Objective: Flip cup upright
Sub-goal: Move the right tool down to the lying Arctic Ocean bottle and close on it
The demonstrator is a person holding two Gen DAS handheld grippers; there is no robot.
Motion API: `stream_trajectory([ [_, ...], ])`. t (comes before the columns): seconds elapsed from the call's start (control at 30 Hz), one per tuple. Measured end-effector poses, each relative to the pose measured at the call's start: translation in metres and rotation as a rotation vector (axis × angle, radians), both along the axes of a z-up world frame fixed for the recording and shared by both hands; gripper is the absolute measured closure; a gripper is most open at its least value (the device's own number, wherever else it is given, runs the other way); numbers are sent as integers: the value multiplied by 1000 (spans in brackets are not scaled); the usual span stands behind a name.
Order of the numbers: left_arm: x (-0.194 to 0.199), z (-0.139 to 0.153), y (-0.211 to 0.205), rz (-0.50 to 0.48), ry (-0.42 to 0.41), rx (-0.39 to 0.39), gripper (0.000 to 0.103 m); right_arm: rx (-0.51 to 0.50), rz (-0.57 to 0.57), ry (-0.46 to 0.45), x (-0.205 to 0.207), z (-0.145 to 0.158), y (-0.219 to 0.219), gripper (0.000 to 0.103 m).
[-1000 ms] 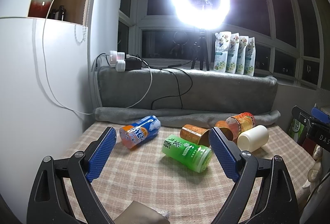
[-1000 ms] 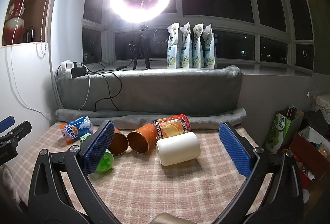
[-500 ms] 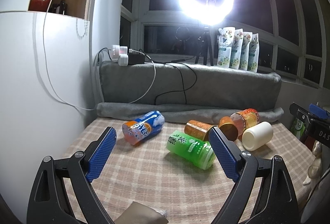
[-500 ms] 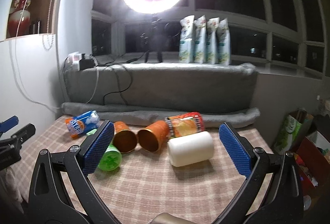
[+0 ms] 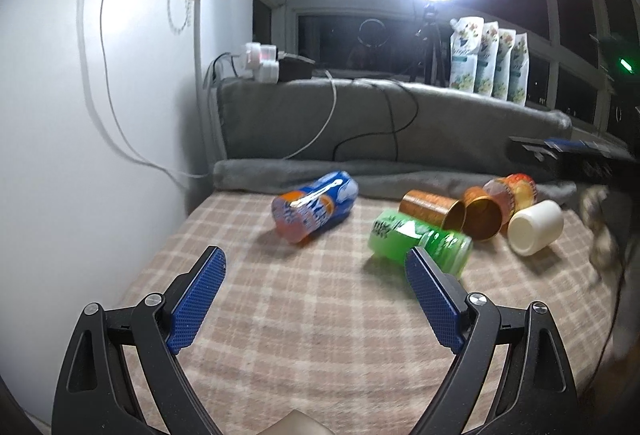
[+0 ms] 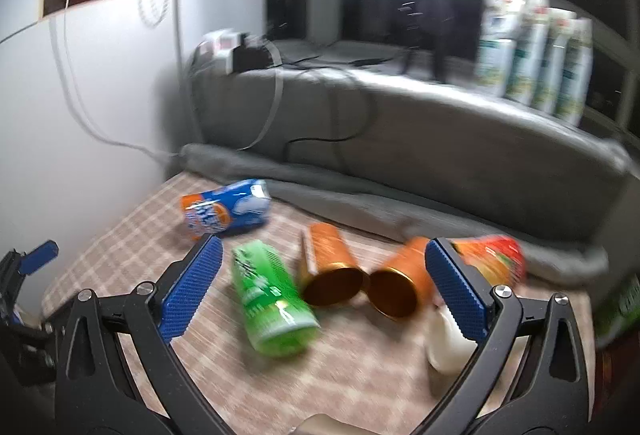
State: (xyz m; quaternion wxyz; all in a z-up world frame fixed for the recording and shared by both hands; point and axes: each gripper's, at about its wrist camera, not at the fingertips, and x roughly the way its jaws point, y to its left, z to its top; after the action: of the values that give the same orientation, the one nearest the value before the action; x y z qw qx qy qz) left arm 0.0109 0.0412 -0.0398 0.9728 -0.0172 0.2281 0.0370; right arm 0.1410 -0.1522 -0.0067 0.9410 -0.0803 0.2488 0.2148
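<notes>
While blur smears, right claw point(image 6: 322, 285) hides white cup point(image 6: 444, 343).

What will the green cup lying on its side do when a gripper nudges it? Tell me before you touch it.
The green cup lies on its side on the checked cloth, so it will probably roll in a curve if it tapers. It looks like thin plastic, likely light and easily squashed. The copper cups lie close beside it and may get knocked.

Right gripper point(image 6: 320, 275) seemingly nearer cups point(image 6: 332, 267)
</notes>
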Motion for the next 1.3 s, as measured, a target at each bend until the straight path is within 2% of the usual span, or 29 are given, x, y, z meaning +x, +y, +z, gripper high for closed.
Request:
stream_trajectory([
  [0.27,-1,-11,20,22,45,-10,12,-273,319,-16,39,-3,79,6],
  [0.6,8,-18,43,57,91,-45,12,-625,625,-20,62,-50,161,6],
  [0.73,14,-20,53,81,100,-59,12,-725,700,-27,73,-64,177,6],
  [1.1,29,-26,79,153,133,-82,12,-996,862,-167,81,-106,219,6],
  [1.3,32,-26,86,178,137,-90,12,-1062,889,-198,93,-123,235,6],
])
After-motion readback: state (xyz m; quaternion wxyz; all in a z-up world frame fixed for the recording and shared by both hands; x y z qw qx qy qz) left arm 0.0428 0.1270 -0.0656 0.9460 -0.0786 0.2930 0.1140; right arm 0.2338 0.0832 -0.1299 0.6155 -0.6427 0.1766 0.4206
